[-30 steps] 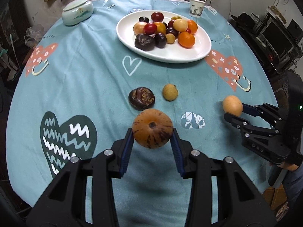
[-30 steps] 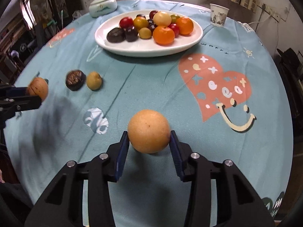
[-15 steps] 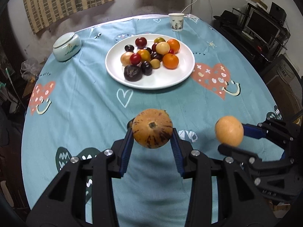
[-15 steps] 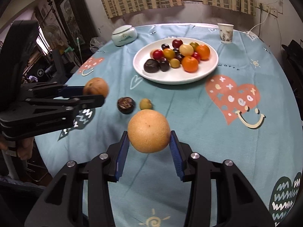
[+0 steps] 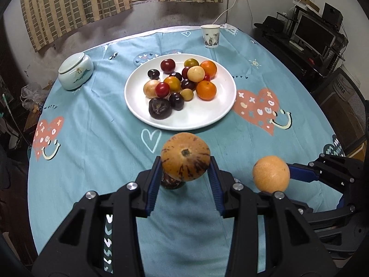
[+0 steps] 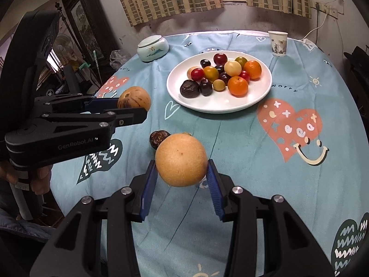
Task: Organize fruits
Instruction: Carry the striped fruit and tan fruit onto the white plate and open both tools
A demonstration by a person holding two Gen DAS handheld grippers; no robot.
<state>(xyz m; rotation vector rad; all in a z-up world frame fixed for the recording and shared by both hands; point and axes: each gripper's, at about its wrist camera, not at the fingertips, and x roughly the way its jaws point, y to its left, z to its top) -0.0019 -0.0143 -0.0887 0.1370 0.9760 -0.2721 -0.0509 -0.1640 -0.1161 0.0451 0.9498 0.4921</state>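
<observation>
My left gripper (image 5: 185,159) is shut on an orange-brown streaked fruit (image 5: 185,155), held above the table near the front; it also shows in the right wrist view (image 6: 133,100). My right gripper (image 6: 181,168) is shut on a smooth yellow-orange fruit (image 6: 181,159), seen at the right in the left wrist view (image 5: 271,173). A white plate (image 5: 207,117) with several small fruits sits mid-table, beyond both grippers. A dark wrinkled fruit (image 6: 158,138) lies on the cloth, partly hidden behind the held fruit.
A pale lidded ceramic jar (image 5: 75,70) stands at the back left, a paper cup (image 5: 210,35) at the back right. The round table has a teal patterned cloth (image 5: 92,138). Furniture and a monitor stand off the right edge.
Both grippers have risen and tilted back with their fruits, so the whole table and window show. The small yellow fruit on the cloth is now hidden behind the held fruit.
</observation>
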